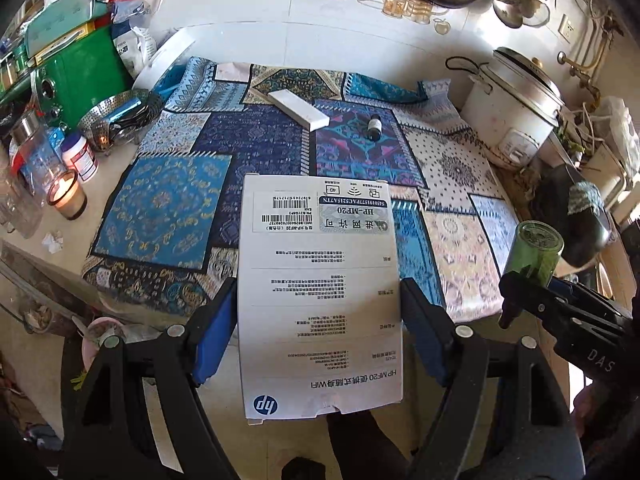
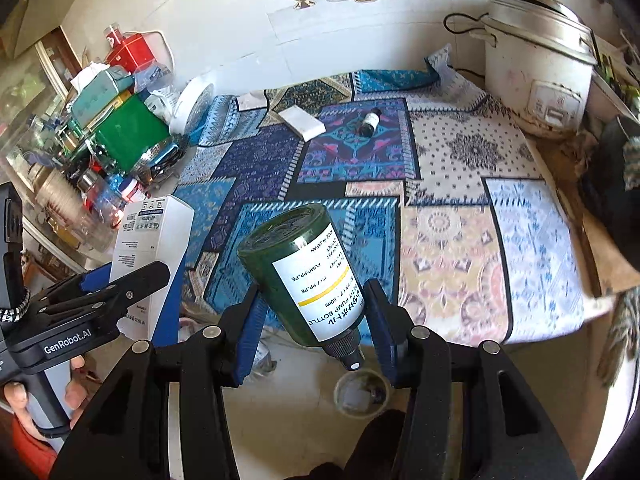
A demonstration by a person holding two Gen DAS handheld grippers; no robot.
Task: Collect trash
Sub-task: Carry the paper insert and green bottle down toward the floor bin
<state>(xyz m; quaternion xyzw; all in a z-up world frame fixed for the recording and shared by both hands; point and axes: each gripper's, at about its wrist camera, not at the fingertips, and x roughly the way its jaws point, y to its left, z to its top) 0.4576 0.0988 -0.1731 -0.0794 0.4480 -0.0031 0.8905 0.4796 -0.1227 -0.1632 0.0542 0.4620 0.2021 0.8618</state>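
Observation:
My left gripper [image 1: 318, 298] is shut on a flat white HP box [image 1: 320, 280], held above the near edge of the patterned cloth [image 1: 168, 200]. My right gripper [image 2: 314, 300] is shut on a green pump bottle [image 2: 304, 276] with a white label, its nozzle pointing toward me. The bottle also shows in the left wrist view [image 1: 534, 250], and the box shows in the right wrist view [image 2: 150, 236]. On the cloth farther back lie a long white box [image 1: 298, 110] and a small dark bottle [image 1: 375, 126].
A white rice cooker [image 1: 514, 104] stands at the back right. A green box [image 1: 80, 76], a metal basket [image 1: 120, 114], jars and a lit candle [image 1: 66, 196] crowd the left side. A small round cup [image 2: 362, 394] sits below the right gripper.

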